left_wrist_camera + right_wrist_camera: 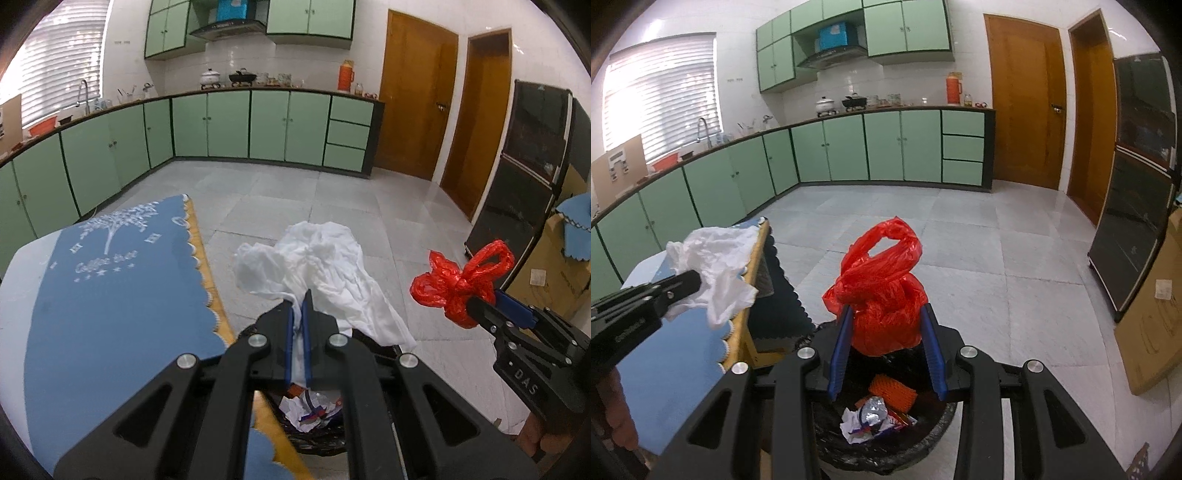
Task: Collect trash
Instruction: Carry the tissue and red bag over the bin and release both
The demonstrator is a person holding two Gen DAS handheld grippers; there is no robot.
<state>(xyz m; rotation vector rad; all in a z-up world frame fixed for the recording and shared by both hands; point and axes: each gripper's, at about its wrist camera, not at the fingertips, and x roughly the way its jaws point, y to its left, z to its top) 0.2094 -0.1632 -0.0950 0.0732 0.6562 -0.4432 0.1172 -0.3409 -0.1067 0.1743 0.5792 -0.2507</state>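
2 claws: left claw (299,299), right claw (888,314). 2 plastic bags: 1 white plastic bag (317,258), 1 red plastic bag (882,291). 1 black-lined bin (886,443), with 1 orange mesh piece (892,391) among crumpled wrappers (875,421), too tangled to count. 1 bench (740,332) under 1 blue cloth (110,295). 2 wooden doors (1025,103). 1 orange thermos (953,88). 2 pots (824,104). 3 drawers (962,147).
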